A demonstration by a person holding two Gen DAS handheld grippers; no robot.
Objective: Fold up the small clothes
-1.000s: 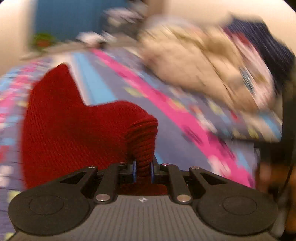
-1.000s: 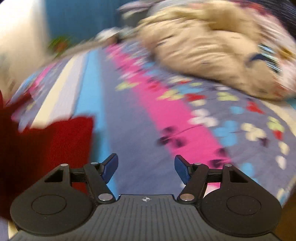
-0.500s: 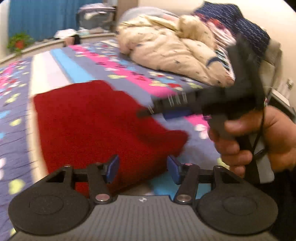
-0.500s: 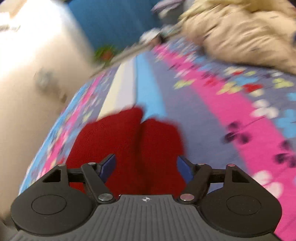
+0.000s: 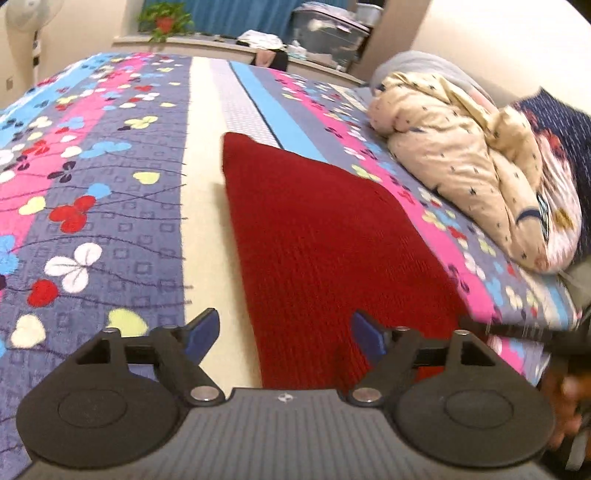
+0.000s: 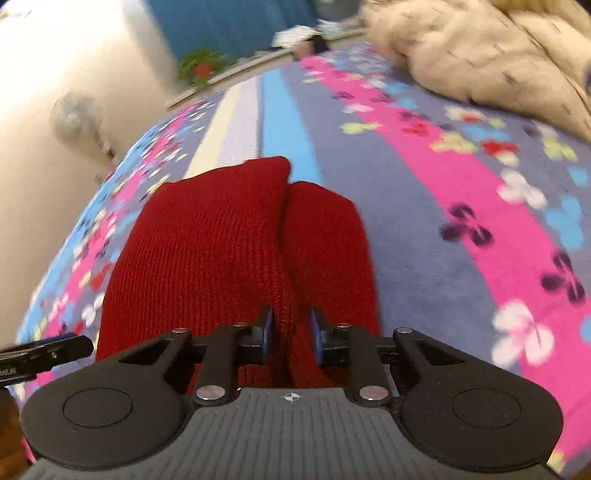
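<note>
A dark red knitted garment (image 5: 317, 236) lies on the flowered bedspread (image 5: 110, 206). My left gripper (image 5: 284, 332) is open and empty just above the garment's near left edge. In the right wrist view the garment (image 6: 207, 240) shows two folded lobes side by side. My right gripper (image 6: 290, 332) is shut on a raised ridge of the red knit at the garment's near edge. The right gripper's body shows at the right edge of the left wrist view (image 5: 517, 328).
A cream quilt (image 5: 461, 166) and a dark blue pillow (image 5: 561, 122) are heaped at the right of the bed. A window ledge with a potted plant (image 5: 164, 18) and storage boxes runs along the back. A fan (image 6: 72, 118) stands at the left wall.
My left gripper let go of the red knit a second ago and has stayed open, moving left. My right gripper moved over the garment and shut on its near edge.
</note>
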